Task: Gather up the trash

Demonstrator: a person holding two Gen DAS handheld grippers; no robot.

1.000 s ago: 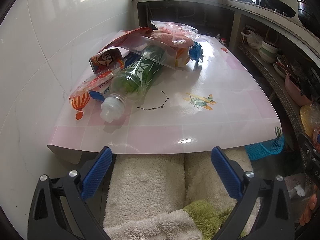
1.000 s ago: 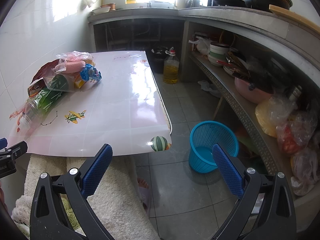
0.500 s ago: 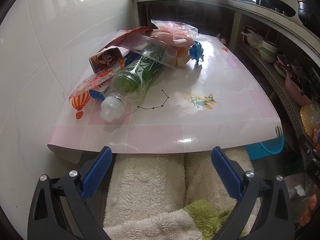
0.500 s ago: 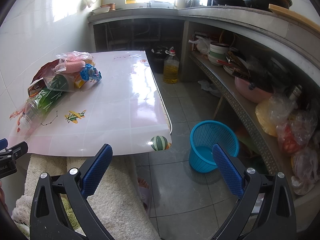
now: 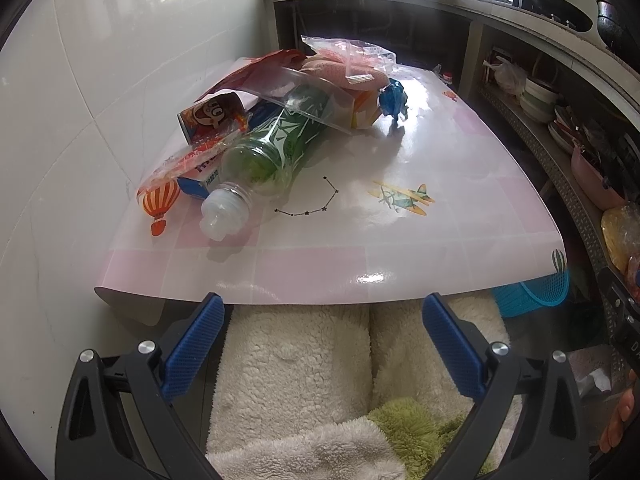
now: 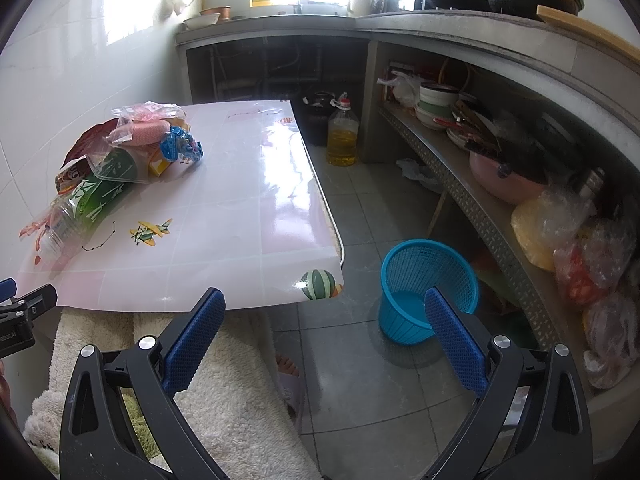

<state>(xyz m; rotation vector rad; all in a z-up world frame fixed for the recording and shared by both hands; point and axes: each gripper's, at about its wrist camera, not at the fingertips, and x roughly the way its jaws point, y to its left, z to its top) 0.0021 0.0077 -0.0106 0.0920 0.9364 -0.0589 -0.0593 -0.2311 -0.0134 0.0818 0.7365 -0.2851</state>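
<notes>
A heap of trash lies on the left part of the pink table (image 5: 360,248) by the tiled wall: a green plastic bottle (image 5: 276,148) on its side, a red snack tube (image 5: 212,118), a blue carton (image 5: 198,180), clear bags (image 5: 348,62) and a blue wrapper (image 5: 394,98). The same heap (image 6: 120,160) shows in the right wrist view. My left gripper (image 5: 320,314) hangs open below the table's near edge, empty. My right gripper (image 6: 324,308) is open and empty too, near the table's front right corner. A blue mesh basket (image 6: 428,280) stands on the floor to the right.
A person's legs in fluffy cream trousers (image 5: 304,368) sit under the near table edge. Shelves with bowls, a pink pot (image 6: 504,176) and bagged goods (image 6: 560,232) run along the right. An oil bottle (image 6: 342,136) stands on the tiled floor beyond the table.
</notes>
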